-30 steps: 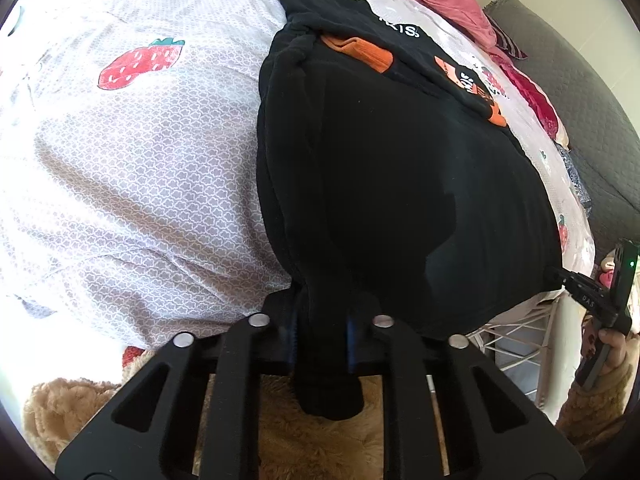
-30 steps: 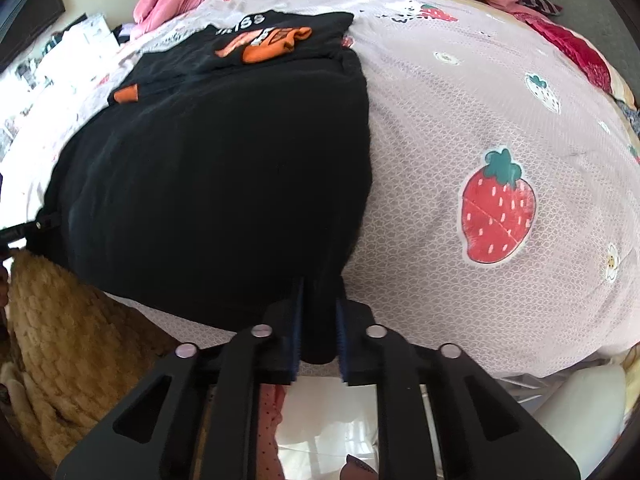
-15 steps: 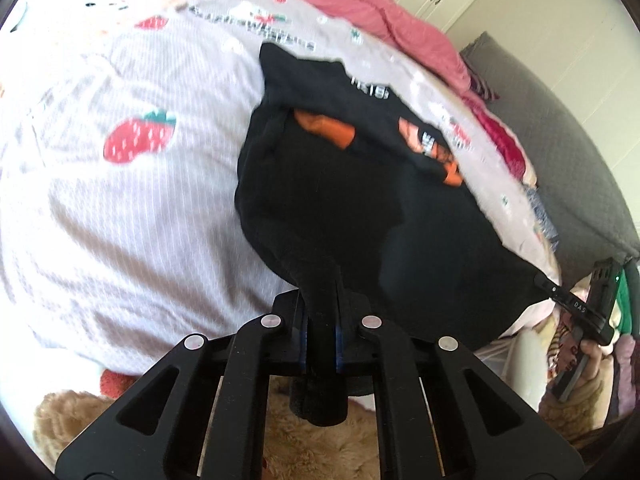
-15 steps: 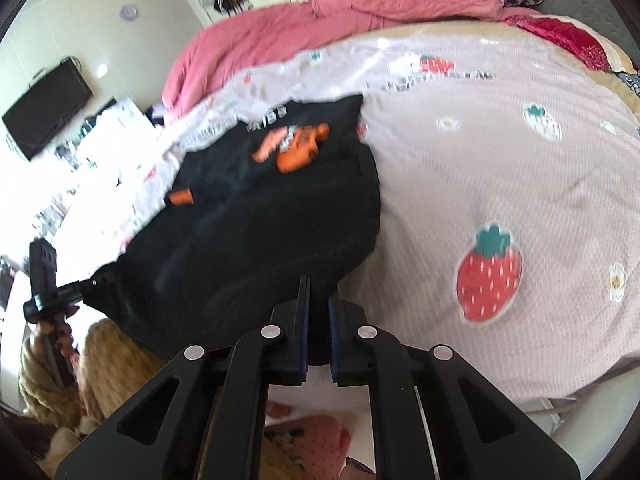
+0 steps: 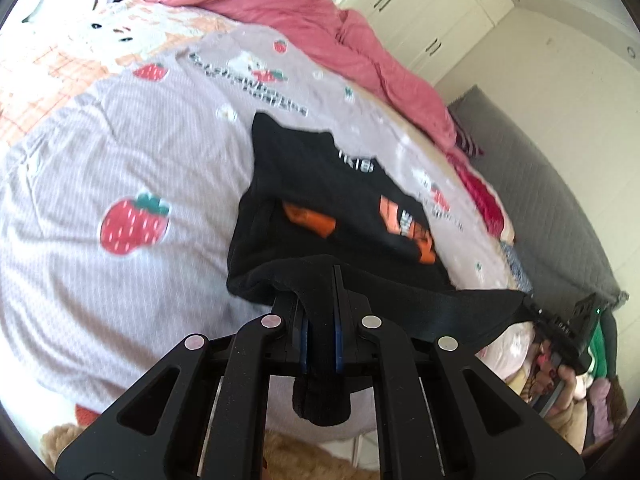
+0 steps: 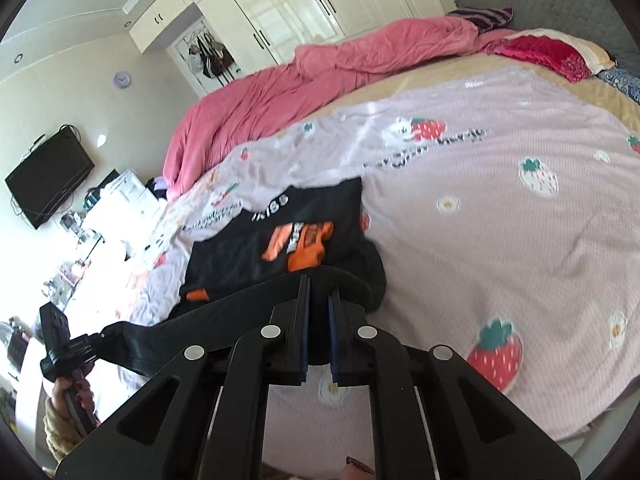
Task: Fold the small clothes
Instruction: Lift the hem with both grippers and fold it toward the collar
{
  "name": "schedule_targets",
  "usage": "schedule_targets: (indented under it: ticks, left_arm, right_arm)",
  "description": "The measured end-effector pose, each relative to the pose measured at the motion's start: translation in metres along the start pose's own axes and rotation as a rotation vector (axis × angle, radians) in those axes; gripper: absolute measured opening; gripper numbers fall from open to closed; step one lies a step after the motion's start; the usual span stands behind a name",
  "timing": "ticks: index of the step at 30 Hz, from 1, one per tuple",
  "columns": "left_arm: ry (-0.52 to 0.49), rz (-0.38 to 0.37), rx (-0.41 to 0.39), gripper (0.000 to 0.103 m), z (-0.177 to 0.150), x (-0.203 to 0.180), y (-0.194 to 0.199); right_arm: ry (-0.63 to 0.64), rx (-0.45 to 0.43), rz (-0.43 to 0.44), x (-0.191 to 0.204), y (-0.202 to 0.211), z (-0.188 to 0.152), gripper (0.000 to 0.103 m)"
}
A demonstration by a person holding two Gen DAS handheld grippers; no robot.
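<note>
A small black garment with orange print (image 5: 344, 200) lies on the strawberry bedspread (image 5: 120, 152); it also shows in the right wrist view (image 6: 280, 232). My left gripper (image 5: 319, 280) is shut on one corner of its near hem. My right gripper (image 6: 319, 288) is shut on the other corner. The hem is lifted off the bed and stretched taut between the two grippers, above the garment's lower part. The right gripper shows in the left wrist view (image 5: 532, 308), and the left gripper in the right wrist view (image 6: 96, 340).
A pink duvet (image 6: 320, 76) is bunched along the far side of the bed. A grey headboard (image 5: 560, 208) and red pillows (image 6: 544, 52) stand at one end. White wardrobes (image 6: 304, 8) and a wall TV (image 6: 48, 176) lie beyond. A tan fleece (image 5: 320, 456) is below.
Both grippers have risen and moved forward over the bed with the hem. The lower half of the garment has lifted off the bedspread and the edge is now pulled straight.
</note>
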State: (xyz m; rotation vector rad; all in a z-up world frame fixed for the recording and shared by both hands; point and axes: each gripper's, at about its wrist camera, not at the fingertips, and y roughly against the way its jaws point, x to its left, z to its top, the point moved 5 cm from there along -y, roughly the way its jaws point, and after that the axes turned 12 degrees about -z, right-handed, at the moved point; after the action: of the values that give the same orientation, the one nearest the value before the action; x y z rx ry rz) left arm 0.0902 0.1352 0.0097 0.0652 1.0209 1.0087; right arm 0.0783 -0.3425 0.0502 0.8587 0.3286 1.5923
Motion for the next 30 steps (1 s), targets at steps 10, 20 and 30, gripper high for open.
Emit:
schedule_targets:
  ticks: [10,20,30]
  left_arm:
    - [-0.047,0.029,-0.031,0.003,0.028,-0.007,-0.011]
    - [-0.045,0.081,-0.085,0.003,0.058,-0.001,-0.035]
    - [-0.024,0.114,-0.116,0.003,0.087,0.000,-0.059]
  right_arm:
    - [0.027,-0.055,-0.041,0.009,-0.015,0.026,0.007]
    - [0.054,-0.082,-0.057,0.016,-0.038,0.049,0.007]
    - [0.047,-0.106,-0.076,0.024,-0.063,0.073,0.007]
